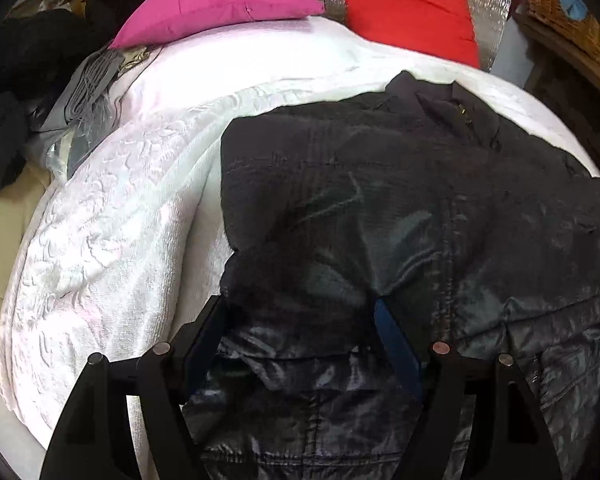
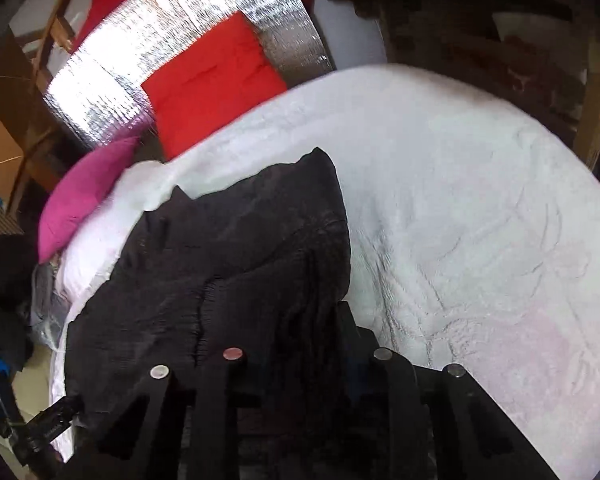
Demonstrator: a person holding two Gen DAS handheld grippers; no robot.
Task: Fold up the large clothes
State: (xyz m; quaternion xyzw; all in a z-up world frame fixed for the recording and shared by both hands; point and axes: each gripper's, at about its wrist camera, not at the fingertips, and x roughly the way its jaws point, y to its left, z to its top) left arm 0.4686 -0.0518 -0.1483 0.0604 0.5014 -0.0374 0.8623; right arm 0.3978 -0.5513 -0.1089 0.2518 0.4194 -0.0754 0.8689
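Note:
A large dark quilted jacket lies spread on a white textured bedspread. My left gripper sits over the jacket's near part, its fingers wide apart with fabric bunched between them; one finger shows a blue pad. In the right wrist view the jacket is heaped on the bedspread. My right gripper is buried in the dark fabric, which rises between its fingers and hides the tips.
A pink pillow and a red cushion lie at the bed's far end against a silver foil panel. Dark and grey clothes are piled at the left. A wicker basket and wooden furniture stand at the right.

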